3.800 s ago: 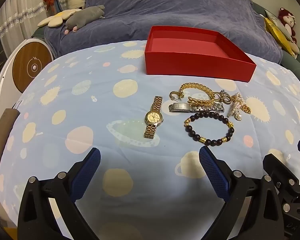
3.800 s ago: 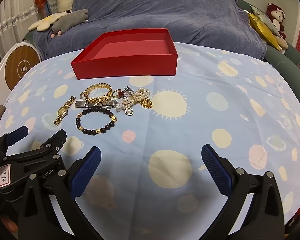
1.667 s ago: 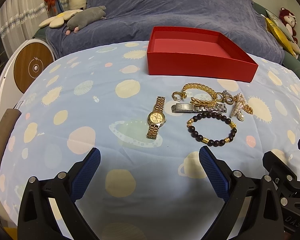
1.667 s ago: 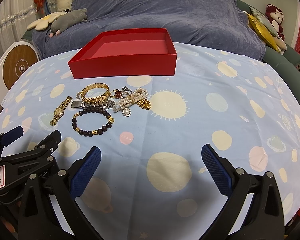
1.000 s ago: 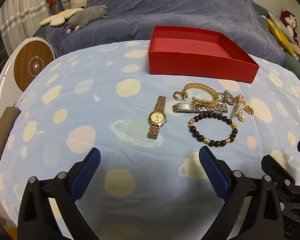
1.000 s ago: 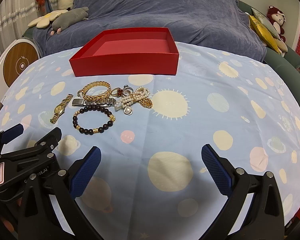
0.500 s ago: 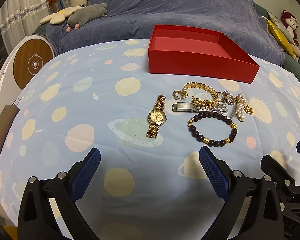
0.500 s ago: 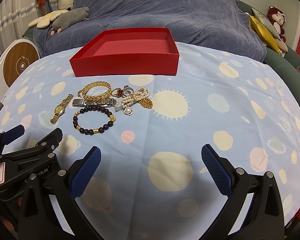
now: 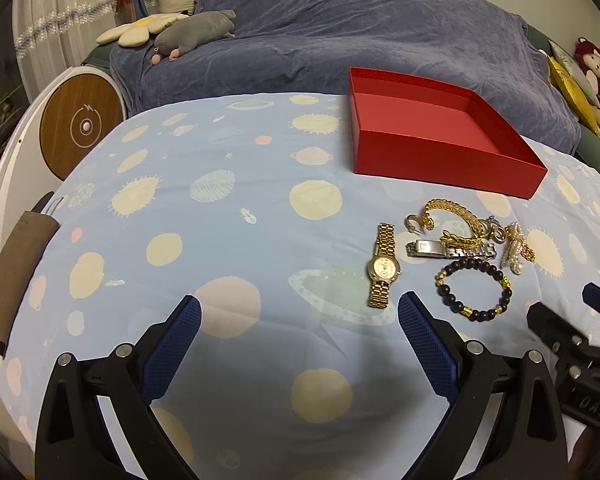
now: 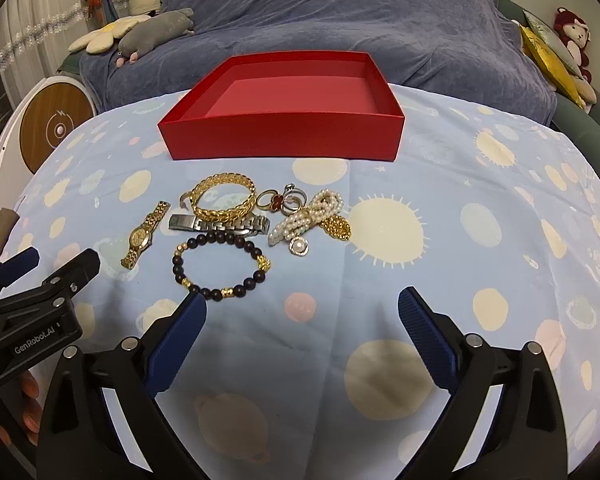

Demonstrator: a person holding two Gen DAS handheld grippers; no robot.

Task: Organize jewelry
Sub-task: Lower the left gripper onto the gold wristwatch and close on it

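Right wrist view: jewelry heap just before the empty red box [image 10: 284, 136], bead bracelet [image 10: 220, 264] nearest. Both grippers' fingers [image 10: 180, 336] spread, holding nothing, likely readying a first pick.

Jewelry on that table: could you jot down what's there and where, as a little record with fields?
surface: tablecloth with a planet print
box: red box, nothing in it, behind the jewelry
gold watch: leftmost piece
bead bracelet: nearest the claws
gold bracelet: partly over the silver watch
pearls: bundled at the right end
rings: between gold bracelet and pearls
left claw: open, holds nothing
right claw: open, holds nothing
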